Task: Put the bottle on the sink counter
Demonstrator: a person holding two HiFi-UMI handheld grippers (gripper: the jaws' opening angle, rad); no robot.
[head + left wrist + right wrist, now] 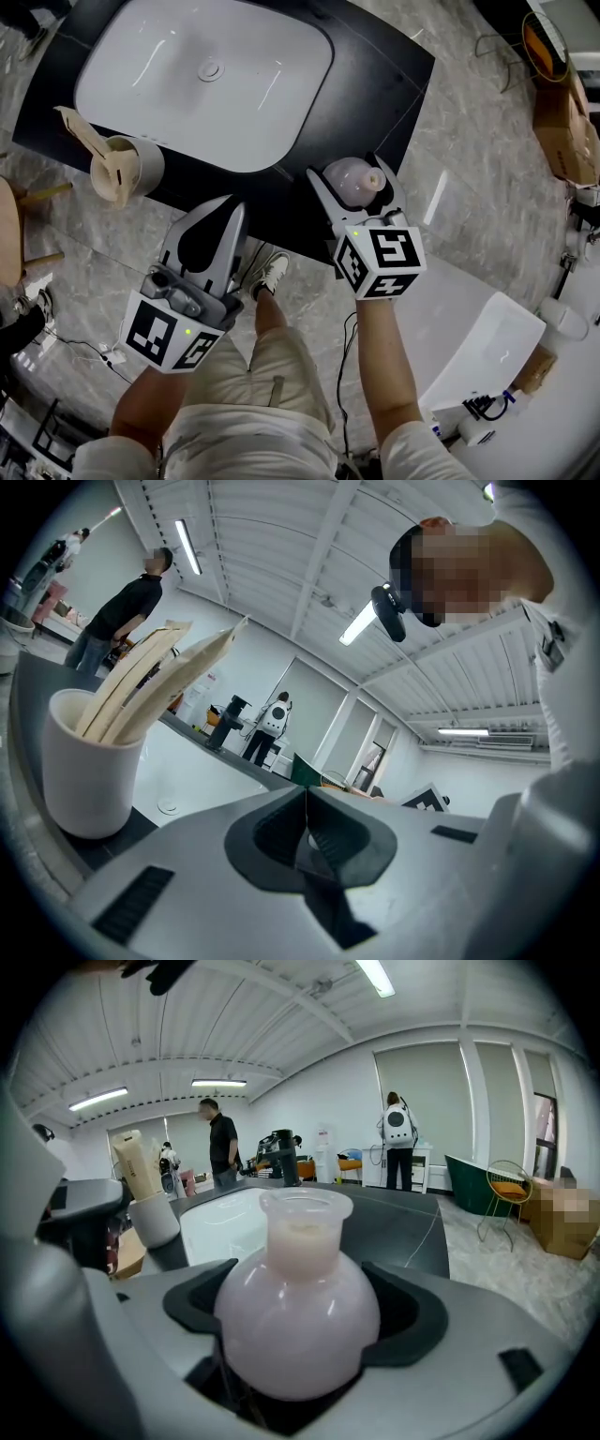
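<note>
Bottle: pale pink glossy bottle (298,1307) with a round bulb body, a short wide neck and a flared open rim; streaks of light on the curve.
Bottle fill: milky pink up into the neck, perhaps only the tint of the wall; hard to tell.
Bottle place: between the jaws of the right gripper (349,183), neck pointing away from the hand, over the front edge of the black sink table (384,75); contact with the table not discernible.
Right gripper: jaws parted wide round the bulb, black pads pressed against either side of it.
Left gripper (230,211): jaws closed tip to tip, nothing between them; near the table's front edge, just left of the right gripper.
Markings: black-and-white square patterns on each gripper's cube.
Basin: white rounded basin (169,84) sunk in the table, round drain at its middle.
Cup: white cylindrical cup (141,161) on the table by the basin's near left corner, holding flat beige strips (89,141) that stick out above its rim.
</note>
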